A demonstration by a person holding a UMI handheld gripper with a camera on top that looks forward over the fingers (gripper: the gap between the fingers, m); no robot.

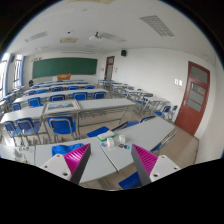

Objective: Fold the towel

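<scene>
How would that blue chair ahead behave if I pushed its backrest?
The blue chair looks rigid, so it probably would not flex. On thin legs, a high push might tip it rather than slide it. The gripper is open, well short of it.

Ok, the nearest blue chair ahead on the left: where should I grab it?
Probably the top edge of the chair's backrest, coming from above on this side. It is a thin upright panel facing you, while the legs sit low and are crowded by the desk beyond. The gripper has its jaws open, holding nothing.
</scene>
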